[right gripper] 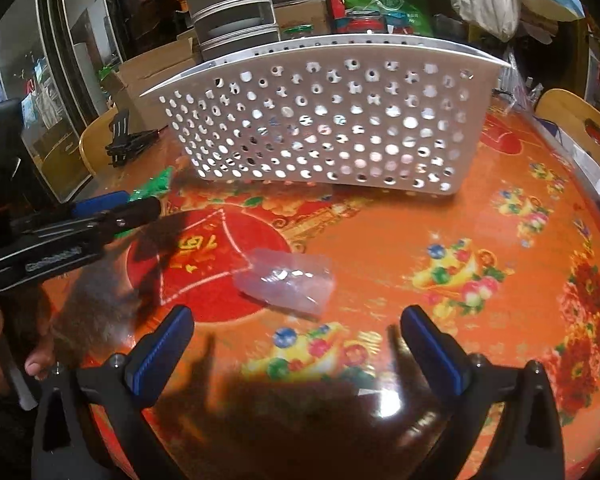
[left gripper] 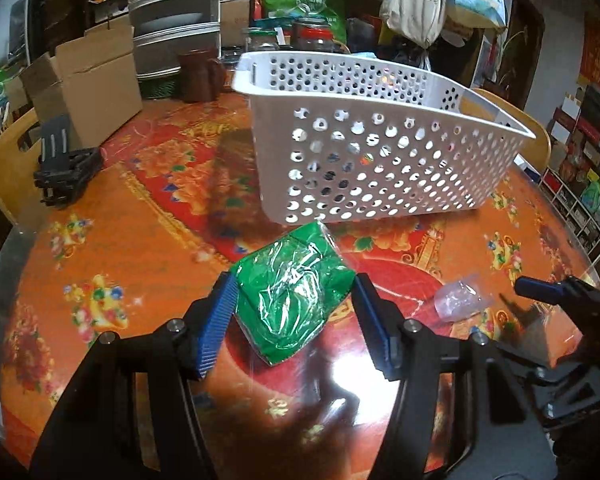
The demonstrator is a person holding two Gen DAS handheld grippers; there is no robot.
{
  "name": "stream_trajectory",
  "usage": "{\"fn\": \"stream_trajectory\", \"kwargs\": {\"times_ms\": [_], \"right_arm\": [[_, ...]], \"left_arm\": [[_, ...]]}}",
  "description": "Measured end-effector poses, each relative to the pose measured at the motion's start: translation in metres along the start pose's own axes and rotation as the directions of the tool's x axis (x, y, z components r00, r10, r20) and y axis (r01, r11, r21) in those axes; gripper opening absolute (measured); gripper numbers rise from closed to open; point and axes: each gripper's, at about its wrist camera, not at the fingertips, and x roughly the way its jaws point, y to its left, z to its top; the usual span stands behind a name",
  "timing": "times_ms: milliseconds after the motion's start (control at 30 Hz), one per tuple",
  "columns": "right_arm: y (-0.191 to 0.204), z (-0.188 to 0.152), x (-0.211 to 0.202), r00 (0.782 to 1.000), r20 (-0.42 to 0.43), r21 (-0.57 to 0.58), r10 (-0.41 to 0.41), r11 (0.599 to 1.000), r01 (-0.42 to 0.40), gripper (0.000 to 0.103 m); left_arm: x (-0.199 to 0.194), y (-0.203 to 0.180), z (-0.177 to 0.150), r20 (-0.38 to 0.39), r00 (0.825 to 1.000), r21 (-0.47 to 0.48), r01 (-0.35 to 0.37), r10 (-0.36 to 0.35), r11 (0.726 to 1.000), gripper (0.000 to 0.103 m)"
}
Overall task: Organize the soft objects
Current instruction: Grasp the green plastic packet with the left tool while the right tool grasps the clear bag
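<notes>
Here we counted two soft packets and one white perforated plastic basket (left gripper: 380, 152) on the glossy orange floral tablecloth (left gripper: 120, 240). The left gripper (left gripper: 294, 312), its two blue ribbed pads pressed against the sides, pinched the green crinkled plastic-wrapped packet (left gripper: 292, 300) just before the basket. The right gripper (right gripper: 296, 344) stood spread, near but apart from the clear, flat plastic pouch (right gripper: 288, 280).
</notes>
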Motion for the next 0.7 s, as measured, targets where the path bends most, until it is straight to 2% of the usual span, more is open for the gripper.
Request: {"fn": "stream_trajectory", "kwargs": {"times_ms": [100,300,500,567,600,700], "right_arm": [[0.006,0.004,0.007,1.0,-0.006,0.0,0.0,1.0,0.0,0.098],[0.015,0.012,0.02,1.0,-0.025,-0.009,-0.012,1.0,0.012,0.088],[0.021,0.017,0.03,0.997,-0.034,-0.028,-0.066,0.998,0.065,0.072],[0.021,0.017,0.029,0.996,-0.033,-0.037,-0.084,0.996,0.083,0.057],[0.021,0.016,0.029,0.995,-0.03,-0.042,-0.095,0.995,0.093,0.054],[0.018,0.014,0.025,0.995,-0.024,-0.042,-0.092,0.995,0.091,0.053]], "left_arm": [[0.002,0.013,0.0,0.004,1.0,-0.01,0.0,0.0,1.0,0.057],[0.002,0.015,-0.003,0.005,1.0,-0.016,0.007,-0.007,1.0,0.057],[0.006,0.013,-0.006,0.004,1.0,-0.02,0.015,-0.015,1.0,0.057],[0.006,0.011,-0.007,0.002,1.0,-0.018,0.016,-0.016,1.0,0.057],[0.006,0.011,-0.007,0.001,1.0,-0.018,0.016,-0.016,1.0,0.057],[0.006,0.009,-0.008,0.003,1.0,-0.016,0.017,-0.017,1.0,0.057]]}}
